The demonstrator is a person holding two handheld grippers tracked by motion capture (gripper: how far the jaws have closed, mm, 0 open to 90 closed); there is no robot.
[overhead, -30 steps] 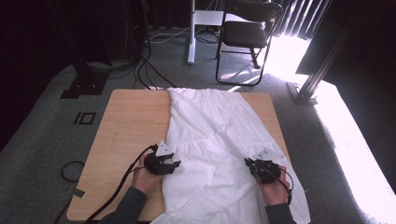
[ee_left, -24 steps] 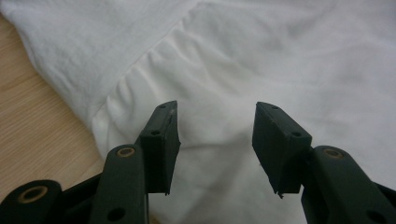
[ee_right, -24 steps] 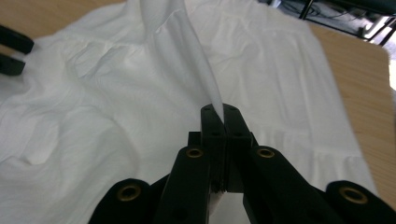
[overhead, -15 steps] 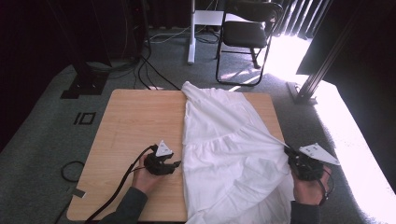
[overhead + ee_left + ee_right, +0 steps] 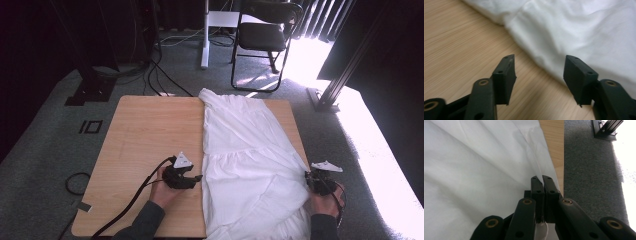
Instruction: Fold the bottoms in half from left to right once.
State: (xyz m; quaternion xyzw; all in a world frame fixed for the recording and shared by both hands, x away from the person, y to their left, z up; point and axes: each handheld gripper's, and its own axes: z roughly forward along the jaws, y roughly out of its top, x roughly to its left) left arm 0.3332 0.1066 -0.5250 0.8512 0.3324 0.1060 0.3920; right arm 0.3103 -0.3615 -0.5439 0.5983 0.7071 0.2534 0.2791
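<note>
White cloth, a garment (image 5: 250, 165), is spread over the right half of the table (image 5: 150, 130). Its right edge is pinched in the right gripper (image 5: 543, 182) past that table edge. The left gripper (image 5: 539, 72), its jaws just opened with nothing between them, should be closed on the left hem beside it before any pull is made.

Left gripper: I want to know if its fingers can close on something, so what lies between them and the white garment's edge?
Bare wooden table. In the left gripper view, the left gripper stands open just short of the white garment, nothing between.
</note>
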